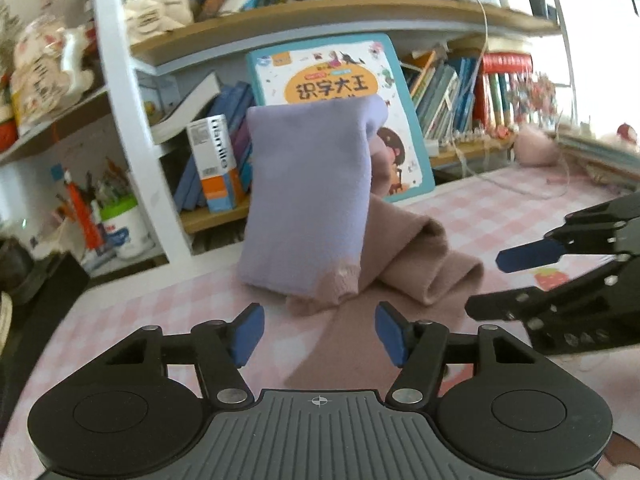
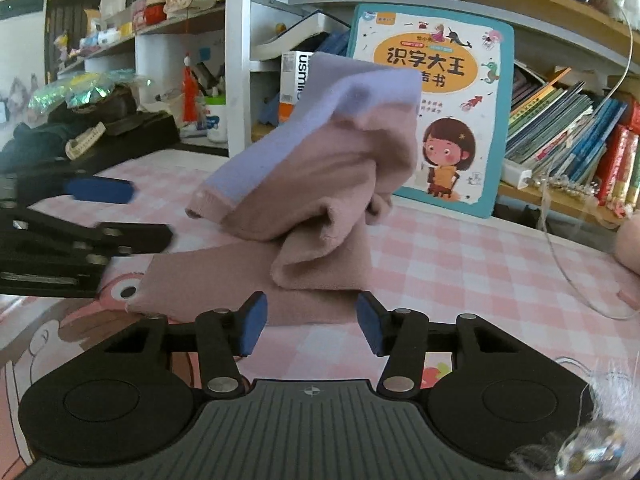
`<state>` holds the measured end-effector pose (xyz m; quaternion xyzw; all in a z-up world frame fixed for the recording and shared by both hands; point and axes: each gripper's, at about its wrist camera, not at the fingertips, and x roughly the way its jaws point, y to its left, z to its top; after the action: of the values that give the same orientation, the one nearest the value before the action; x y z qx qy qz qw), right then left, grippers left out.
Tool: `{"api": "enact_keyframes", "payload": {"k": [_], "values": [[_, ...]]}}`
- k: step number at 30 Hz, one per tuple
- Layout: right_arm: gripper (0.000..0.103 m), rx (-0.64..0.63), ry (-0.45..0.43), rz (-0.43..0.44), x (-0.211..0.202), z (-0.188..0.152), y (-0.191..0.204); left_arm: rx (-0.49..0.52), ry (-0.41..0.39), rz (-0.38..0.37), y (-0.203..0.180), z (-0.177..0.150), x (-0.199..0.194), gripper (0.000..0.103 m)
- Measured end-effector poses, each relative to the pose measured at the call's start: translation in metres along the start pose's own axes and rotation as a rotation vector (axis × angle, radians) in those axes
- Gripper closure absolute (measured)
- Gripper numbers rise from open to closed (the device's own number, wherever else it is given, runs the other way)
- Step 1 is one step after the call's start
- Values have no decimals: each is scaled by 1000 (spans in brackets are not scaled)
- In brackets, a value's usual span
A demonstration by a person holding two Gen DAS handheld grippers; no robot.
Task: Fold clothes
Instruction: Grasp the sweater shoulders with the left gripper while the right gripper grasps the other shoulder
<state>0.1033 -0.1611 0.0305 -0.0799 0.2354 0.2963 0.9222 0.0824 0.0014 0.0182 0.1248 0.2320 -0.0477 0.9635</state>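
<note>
A small garment, lavender on one side (image 1: pixel 304 200) and dusty pink on the other (image 2: pixel 320 196), stands bunched in a loose heap on the pink checked tablecloth (image 1: pixel 472 216). Part of it lies flat toward me (image 2: pixel 216 280). My left gripper (image 1: pixel 319 332) is open and empty just in front of the heap. My right gripper (image 2: pixel 308 326) is open and empty, its blue pads (image 2: pixel 252 328) close to the flat pink part. Each gripper shows in the other's view, at the right edge of the left wrist view (image 1: pixel 560 276) and the left edge of the right wrist view (image 2: pixel 88 216).
A large children's book (image 2: pixel 436 108) leans against the bookshelf behind the heap. Shelves hold books (image 1: pixel 448 92), a white box (image 1: pixel 216 164) and a pen cup (image 1: pixel 120 224). A pink fluffy thing (image 1: pixel 536 148) and a thin cord (image 2: pixel 568 264) lie at the right.
</note>
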Motion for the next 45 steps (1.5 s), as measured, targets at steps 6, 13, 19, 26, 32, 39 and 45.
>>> {"api": "enact_keyframes", "payload": {"k": [6, 13, 19, 26, 32, 39, 45], "values": [[49, -18, -5, 8, 2, 0, 1, -87, 52, -26, 10, 11, 43, 72], [34, -241, -58, -48, -8, 2, 22, -350, -72, -168, 51, 26, 12, 95], [34, -451, -131, -70, -2, 5, 59, -434, -153, -341, 54, 31, -45, 95], [96, -631, -113, -143, 21, -6, 90, -495, -202, -376, 71, 23, -77, 95], [97, -481, -212, -262, -22, 18, 43, -405, -123, -284, 71, -5, -68, 47], [97, -438, -173, -305, -42, 36, 15, -158, -47, -243, 11, -21, -52, 45], [97, -426, -147, -318, -47, 27, 3, 30, -20, -221, -28, -35, -51, 35]]}}
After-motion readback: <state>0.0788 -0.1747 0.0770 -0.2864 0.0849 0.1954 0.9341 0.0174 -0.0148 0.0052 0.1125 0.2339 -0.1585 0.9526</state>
